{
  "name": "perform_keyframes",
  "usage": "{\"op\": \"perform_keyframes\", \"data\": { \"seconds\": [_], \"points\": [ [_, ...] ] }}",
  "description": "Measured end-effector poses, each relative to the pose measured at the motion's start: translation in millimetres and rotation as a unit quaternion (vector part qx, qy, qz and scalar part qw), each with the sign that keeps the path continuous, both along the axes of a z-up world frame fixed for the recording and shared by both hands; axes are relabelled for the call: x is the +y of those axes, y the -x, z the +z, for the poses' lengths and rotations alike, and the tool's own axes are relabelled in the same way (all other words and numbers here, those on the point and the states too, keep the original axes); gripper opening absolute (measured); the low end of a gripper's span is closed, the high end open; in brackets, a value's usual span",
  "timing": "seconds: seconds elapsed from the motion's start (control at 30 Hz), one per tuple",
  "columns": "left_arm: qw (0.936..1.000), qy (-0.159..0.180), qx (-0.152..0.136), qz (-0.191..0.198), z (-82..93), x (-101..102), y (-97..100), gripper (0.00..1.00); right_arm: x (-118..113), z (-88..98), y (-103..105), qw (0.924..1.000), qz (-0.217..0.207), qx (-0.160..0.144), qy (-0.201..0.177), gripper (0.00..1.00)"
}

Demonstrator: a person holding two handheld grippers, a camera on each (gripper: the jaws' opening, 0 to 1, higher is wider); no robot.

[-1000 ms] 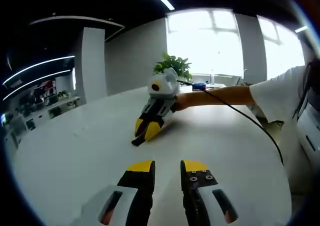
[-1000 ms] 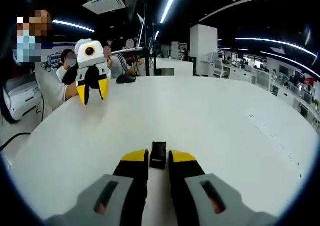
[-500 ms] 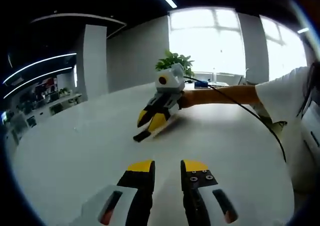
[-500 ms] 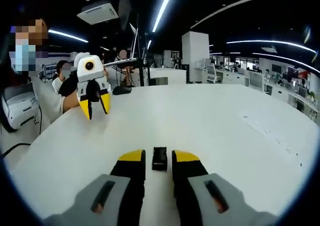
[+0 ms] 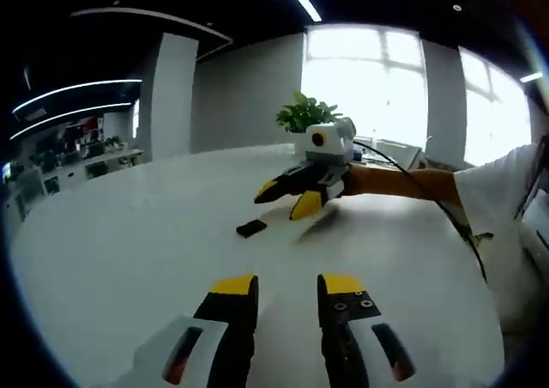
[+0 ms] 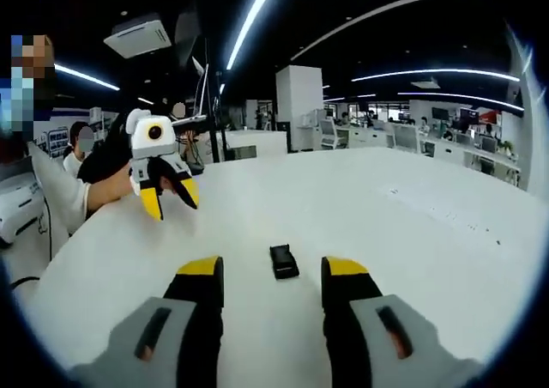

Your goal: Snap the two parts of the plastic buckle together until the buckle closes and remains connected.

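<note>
Black plastic buckle lies flat on my white table, just ahead of my right gripper, whose jaws are spread wide and empty. My left gripper is parted too, grasping nothing, hovering well apart from the buckle.

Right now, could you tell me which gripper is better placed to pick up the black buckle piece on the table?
The right gripper: its jaws are open with the black buckle piece lying just ahead between them. The left gripper sits farther back from it.
</note>
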State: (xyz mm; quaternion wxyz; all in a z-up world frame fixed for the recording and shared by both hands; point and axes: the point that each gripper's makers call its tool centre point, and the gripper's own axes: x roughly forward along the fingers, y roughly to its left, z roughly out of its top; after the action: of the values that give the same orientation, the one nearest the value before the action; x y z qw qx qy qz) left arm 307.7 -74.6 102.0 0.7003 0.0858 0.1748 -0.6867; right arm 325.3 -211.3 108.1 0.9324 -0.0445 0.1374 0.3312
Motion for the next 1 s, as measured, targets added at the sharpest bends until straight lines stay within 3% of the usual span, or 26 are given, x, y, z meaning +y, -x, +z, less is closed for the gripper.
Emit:
{"op": "perform_keyframes", "data": {
  "seconds": [0.17, 0.3, 0.47, 0.53, 0.6, 0.67, 0.7, 0.8, 1.0],
  "points": [
    [0.9999, 0.003, 0.012, 0.008, 0.1, -1, -0.9, 0.30, 3, 11.9, 15, 0.9997, -0.015, -0.019, -0.004, 0.58],
    [0.9998, 0.014, -0.003, 0.011, 11.0, -4, 4.3, 0.35, 12, 25.3, 35, 0.9993, -0.018, -0.031, -0.012, 0.63],
    [0.9991, 0.038, 0.014, 0.011, 32.0, -5, 19.4, 0.39, 13, 36.3, 55, 0.9980, -0.053, -0.013, -0.031, 0.79],
    [0.9992, 0.036, 0.017, 0.009, 38.7, -4, 26.6, 0.46, 14, 40.8, 65, 0.9973, -0.062, -0.005, -0.040, 0.85],
    [0.9990, 0.042, 0.002, 0.017, 48.3, -1, 34.6, 0.53, 15, 43.7, 71, 0.9965, -0.070, -0.004, -0.044, 0.84],
    [0.9989, 0.044, -0.004, 0.019, 53.0, 2, 40.4, 0.54, 15, 48.9, 77, 0.9957, -0.079, -0.019, -0.044, 0.84],
    [0.9983, 0.040, -0.012, 0.041, 56.4, 4, 41.9, 0.56, 15, 47.7, 81, 0.9954, -0.087, -0.014, -0.038, 0.83],
    [0.9965, 0.048, -0.037, 0.057, 62.2, 6, 50.8, 0.63, 17, 50.8, 92, 0.9955, -0.088, -0.020, -0.028, 0.83],
    [0.9953, 0.019, -0.081, 0.050, 59.5, 11, 68.7, 0.67, 22, 61.6, 113, 0.9952, -0.092, -0.034, -0.002, 0.89]
  ]
}}
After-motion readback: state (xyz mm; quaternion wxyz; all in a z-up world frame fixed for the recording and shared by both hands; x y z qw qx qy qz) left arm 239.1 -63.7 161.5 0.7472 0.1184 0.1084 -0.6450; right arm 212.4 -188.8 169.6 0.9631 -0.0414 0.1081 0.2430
